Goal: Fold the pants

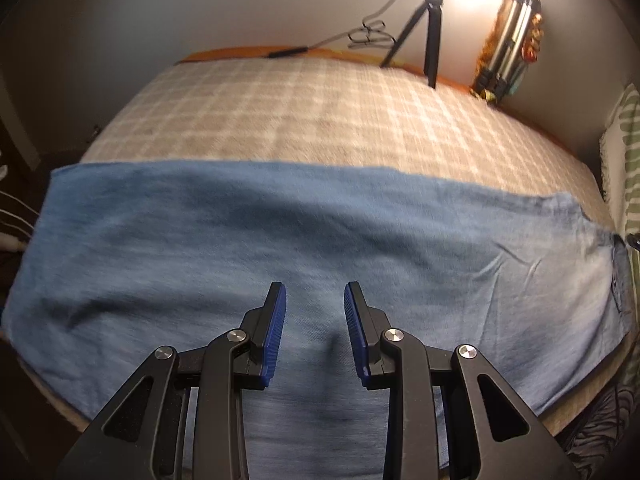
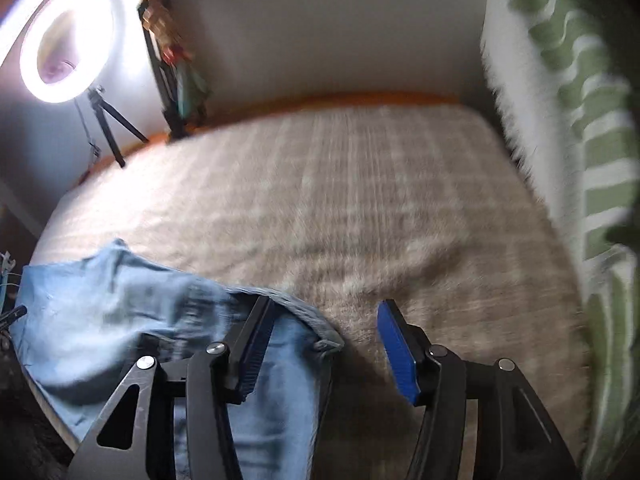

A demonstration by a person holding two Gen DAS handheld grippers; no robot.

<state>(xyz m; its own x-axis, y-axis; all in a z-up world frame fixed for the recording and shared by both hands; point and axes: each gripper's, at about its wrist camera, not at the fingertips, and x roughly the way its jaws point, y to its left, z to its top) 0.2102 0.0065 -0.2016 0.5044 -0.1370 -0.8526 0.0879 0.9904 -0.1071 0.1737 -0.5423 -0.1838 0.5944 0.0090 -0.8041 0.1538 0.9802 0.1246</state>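
Note:
Light blue denim pants [image 1: 280,232] lie flat and stretched sideways across the near part of a bed with a beige checked cover [image 1: 304,112]. My left gripper [image 1: 314,292] is open and empty, hovering over the middle of the pants. In the right wrist view the waistband end of the pants [image 2: 160,312] lies at the lower left. My right gripper [image 2: 326,312] is open and empty above the waistband's corner [image 2: 324,340]; its left finger is over the denim, its right finger over the bed cover [image 2: 360,208].
A ring light [image 2: 66,44] on a small black tripod [image 1: 430,24] stands at the bed's far edge by the wall. A framed object [image 1: 510,40] leans beside it. A green and white striped pillow [image 2: 580,120] lies along the right side.

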